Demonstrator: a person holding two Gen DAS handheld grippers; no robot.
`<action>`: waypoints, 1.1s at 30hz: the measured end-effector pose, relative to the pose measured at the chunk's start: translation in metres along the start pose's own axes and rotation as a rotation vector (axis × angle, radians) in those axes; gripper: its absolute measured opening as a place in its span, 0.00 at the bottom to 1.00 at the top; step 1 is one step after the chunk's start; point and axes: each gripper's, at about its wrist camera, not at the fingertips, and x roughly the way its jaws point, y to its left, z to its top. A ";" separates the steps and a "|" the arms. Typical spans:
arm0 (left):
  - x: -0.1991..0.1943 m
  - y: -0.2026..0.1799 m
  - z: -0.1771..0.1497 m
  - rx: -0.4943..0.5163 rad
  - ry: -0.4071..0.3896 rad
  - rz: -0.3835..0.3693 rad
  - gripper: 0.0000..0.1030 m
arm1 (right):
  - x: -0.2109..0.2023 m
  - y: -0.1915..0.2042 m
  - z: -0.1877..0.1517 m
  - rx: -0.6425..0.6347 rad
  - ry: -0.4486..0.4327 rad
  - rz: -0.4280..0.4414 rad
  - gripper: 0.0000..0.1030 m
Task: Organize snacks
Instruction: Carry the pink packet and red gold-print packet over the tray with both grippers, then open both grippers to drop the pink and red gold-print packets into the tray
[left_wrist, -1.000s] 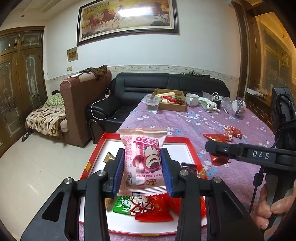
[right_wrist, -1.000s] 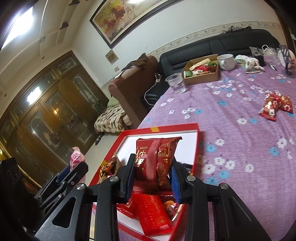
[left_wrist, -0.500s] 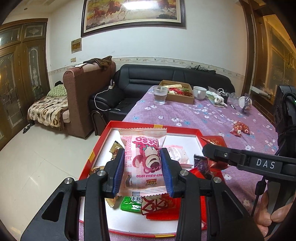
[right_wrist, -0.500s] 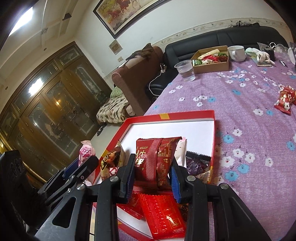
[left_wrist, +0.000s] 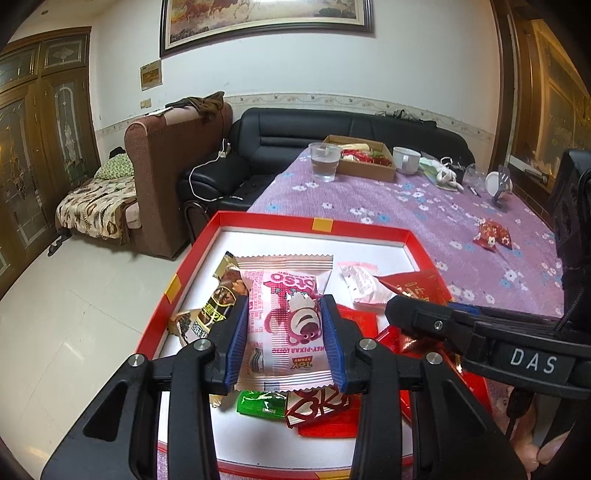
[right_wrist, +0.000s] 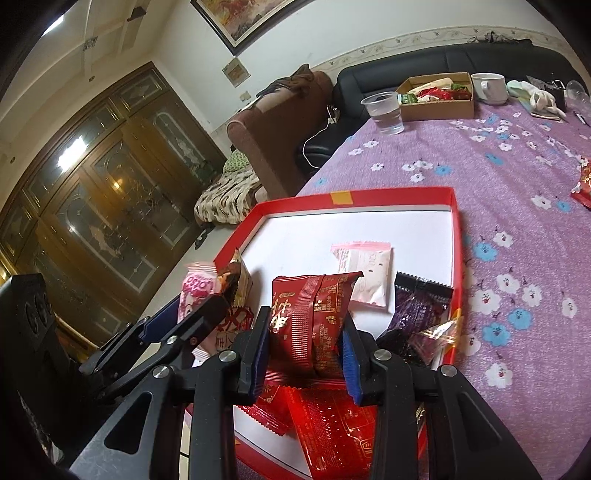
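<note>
The left tongs (left_wrist: 284, 343) are clamped on a pink Lotso snack packet (left_wrist: 284, 317), its blue pads pressing both long sides so the packet stands upright above the red tray (left_wrist: 321, 224), which sits at the near end of the tabletop (left_wrist: 424, 210) under a purple flowered cloth. The right tongs (right_wrist: 304, 345) are clamped in the same way on a dark red snack packet (right_wrist: 312, 321), also held upright over the tray's near half. From the right wrist view the left tongs show at the left with the pink packet's top poking up between them, just beside a gold and brown wrapper (right_wrist: 236, 280) leaning at the tray's left wall. On the white tray floor lie a pale pink and white packet (right_wrist: 365, 273) toward the middle, a dark purple packet (right_wrist: 417, 310) against the right wall, and bright red packets (right_wrist: 332, 428) under the right tongs. The left wrist view adds a green packet (left_wrist: 260, 402) and a red and white one (left_wrist: 317, 402) below the held pink packet. Farther along the tabletop stand a clear plastic cup (left_wrist: 325, 161), a cardboard box of snacks (left_wrist: 364, 162) and a white mug (left_wrist: 405, 160), with a loose red packet (left_wrist: 493, 240) lying well apart to the right.
</note>
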 end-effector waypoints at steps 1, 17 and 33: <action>0.001 0.000 -0.001 0.001 0.002 0.001 0.35 | 0.001 0.000 0.000 -0.006 -0.001 -0.004 0.35; 0.004 -0.007 -0.005 0.046 -0.002 0.092 0.74 | -0.023 -0.010 0.004 0.006 -0.088 -0.010 0.49; -0.011 -0.068 0.000 0.199 -0.039 0.105 0.77 | -0.116 -0.128 0.022 0.214 -0.268 -0.122 0.59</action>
